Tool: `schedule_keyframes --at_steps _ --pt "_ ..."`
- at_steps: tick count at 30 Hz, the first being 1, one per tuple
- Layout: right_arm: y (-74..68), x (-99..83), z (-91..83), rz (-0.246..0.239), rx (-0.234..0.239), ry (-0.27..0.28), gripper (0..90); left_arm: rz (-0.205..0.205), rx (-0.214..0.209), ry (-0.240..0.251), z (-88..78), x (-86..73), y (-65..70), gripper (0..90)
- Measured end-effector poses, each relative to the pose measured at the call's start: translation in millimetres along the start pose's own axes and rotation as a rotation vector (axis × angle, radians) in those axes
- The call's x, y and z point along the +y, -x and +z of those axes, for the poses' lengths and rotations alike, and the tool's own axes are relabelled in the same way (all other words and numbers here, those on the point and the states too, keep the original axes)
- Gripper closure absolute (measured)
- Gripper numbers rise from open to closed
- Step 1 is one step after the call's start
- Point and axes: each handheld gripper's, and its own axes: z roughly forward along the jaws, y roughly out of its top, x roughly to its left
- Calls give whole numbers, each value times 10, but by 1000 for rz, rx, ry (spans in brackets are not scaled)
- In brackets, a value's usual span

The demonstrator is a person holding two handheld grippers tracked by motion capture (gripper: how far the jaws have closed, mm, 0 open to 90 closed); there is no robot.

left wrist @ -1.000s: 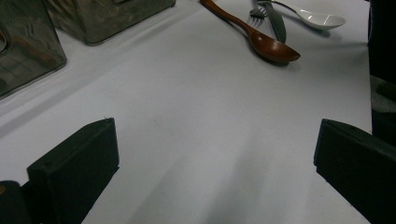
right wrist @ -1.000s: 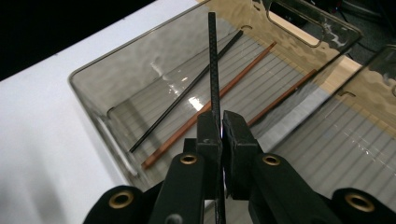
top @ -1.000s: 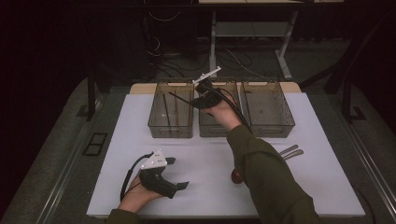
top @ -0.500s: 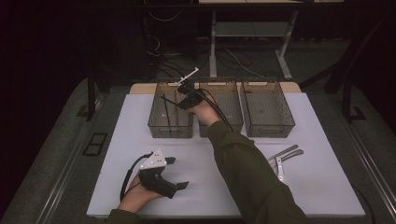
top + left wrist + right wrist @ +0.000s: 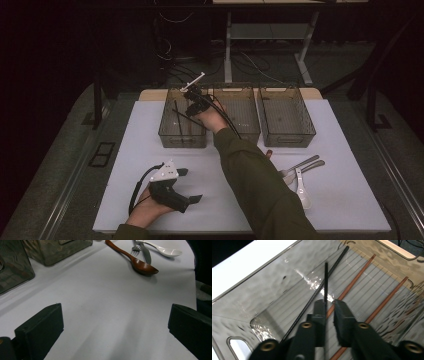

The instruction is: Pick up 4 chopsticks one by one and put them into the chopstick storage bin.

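Dropping a black chopstick (image 5: 325, 282) into the left bin (image 5: 169, 131) w/ the right claw (image 5: 327, 305); that's the step we're on, by our read; its jaws have just been opening, the stick between them but a gap showing at the right pad, so we'd call it released; stick leans over the bin, above another black chopstick (image 5: 322, 287) and two brown ones (image 5: 359, 272) on the bin floor. Left claw (image 5: 187, 186) rests wide open on the white surface (image 5: 345, 200), nothing in it. Next: pull the right claw up & back, then go for the wooden spoon (image 5: 136, 261), fork (image 5: 135, 246) or white spoon (image 5: 165, 250).
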Motion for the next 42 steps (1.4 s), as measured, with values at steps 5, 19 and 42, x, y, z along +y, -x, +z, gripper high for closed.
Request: schedule_keyframes --at_steps 5,19,42 --pt "-2 -2 -41 -6 20 21 617 -1 1 0 -1 1 -1 0" --pt "-9 -110 -304 -38 119 96 355 -1 0 -3 -4 -5 -7 0" --pt "139 -782 -1014 -90 168 255 187 -9 4 -12 28 -12 1 0"
